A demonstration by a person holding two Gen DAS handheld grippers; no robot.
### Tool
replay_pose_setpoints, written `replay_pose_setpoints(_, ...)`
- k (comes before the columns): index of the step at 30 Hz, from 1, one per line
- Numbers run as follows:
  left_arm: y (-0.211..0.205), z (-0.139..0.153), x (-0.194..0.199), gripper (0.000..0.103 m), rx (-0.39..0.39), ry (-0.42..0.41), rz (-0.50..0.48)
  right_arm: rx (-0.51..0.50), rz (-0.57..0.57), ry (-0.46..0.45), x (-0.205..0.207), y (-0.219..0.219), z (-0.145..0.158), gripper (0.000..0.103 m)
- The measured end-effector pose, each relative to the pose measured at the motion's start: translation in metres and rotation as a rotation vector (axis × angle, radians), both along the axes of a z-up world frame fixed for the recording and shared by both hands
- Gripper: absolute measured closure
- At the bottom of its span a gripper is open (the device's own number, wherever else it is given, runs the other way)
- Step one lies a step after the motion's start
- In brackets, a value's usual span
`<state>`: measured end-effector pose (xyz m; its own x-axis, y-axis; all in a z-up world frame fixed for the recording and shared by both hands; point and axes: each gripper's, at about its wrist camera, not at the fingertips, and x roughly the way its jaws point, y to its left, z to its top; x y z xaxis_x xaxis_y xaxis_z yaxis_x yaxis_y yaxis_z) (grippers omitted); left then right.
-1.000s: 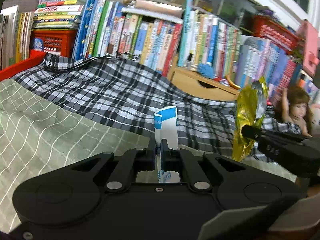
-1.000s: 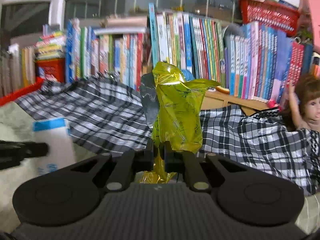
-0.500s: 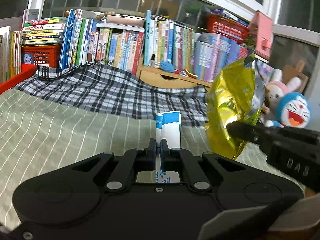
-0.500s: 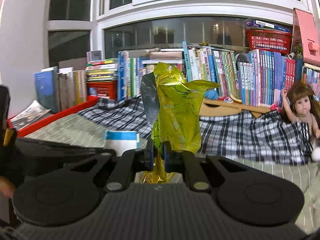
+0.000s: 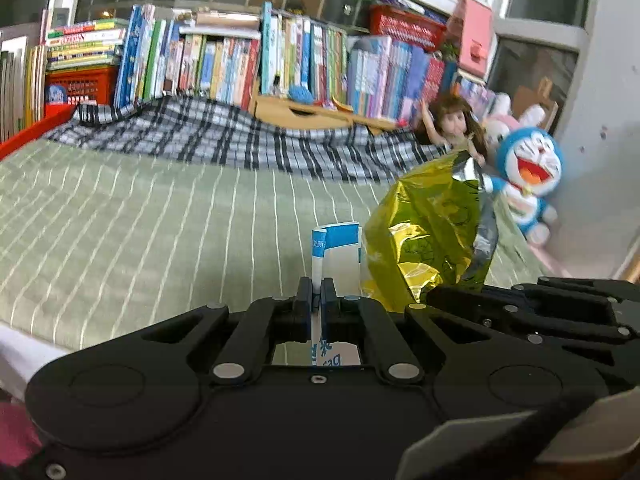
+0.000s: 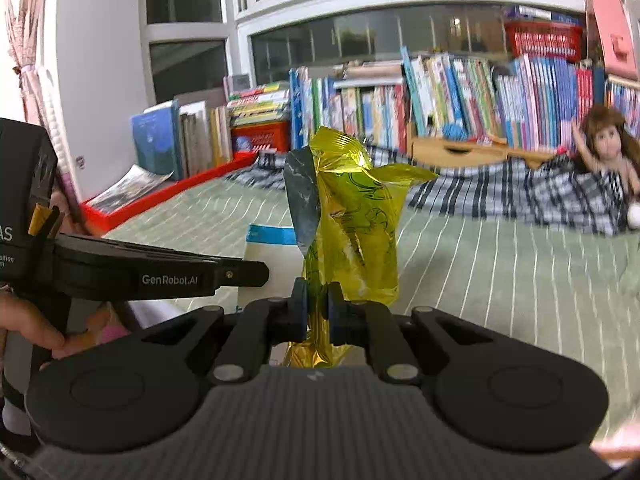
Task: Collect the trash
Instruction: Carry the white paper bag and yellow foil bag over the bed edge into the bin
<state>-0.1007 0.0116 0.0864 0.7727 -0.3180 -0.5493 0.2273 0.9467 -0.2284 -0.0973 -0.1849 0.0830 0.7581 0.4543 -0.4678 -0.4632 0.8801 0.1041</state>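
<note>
My left gripper [image 5: 316, 288] is shut on a flattened white and blue paper wrapper [image 5: 339, 256], which stands upright between its pads. My right gripper [image 6: 317, 294] is shut on a crumpled yellow foil snack bag [image 6: 352, 236] with a silver inside. Both are held in the air above the green striped bed cover [image 5: 140, 224]. In the left wrist view the yellow foil bag [image 5: 424, 232] hangs just right of the wrapper, above the right gripper's black body. In the right wrist view the left gripper [image 6: 256, 274] reaches in from the left, with the wrapper [image 6: 266, 256] behind the bag.
A black and white plaid cloth [image 5: 224, 140] lies along the far side of the bed. Behind it stand rows of books [image 5: 240, 64] and a red basket [image 5: 78, 86]. A doll [image 5: 456, 124] and plush toys [image 5: 528, 176] sit at the right. A hand [image 6: 28, 326] holds the left gripper.
Both grippers have pulled back from the bookshelf side, each keeping its piece of trash. More of the green bed cover shows, and the right gripper with the bag now sits closer beside the left.
</note>
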Motion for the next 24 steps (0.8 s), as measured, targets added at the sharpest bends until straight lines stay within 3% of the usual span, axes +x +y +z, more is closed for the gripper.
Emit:
replay_pose_setpoints(13, -0.003, -0.045, -0.057, 0.099, 0.054, 0.079, -0.050, 0.011, 0.045, 0.128, -0.044, 0.006, -0.045, 0.091)
replay_pose_setpoints(24, -0.003, -0.084, -0.069, 0.099, 0.090, 0.160, -0.046, 0.018, 0.044, 0.218, -0.058, 0.007, -0.073, 0.091)
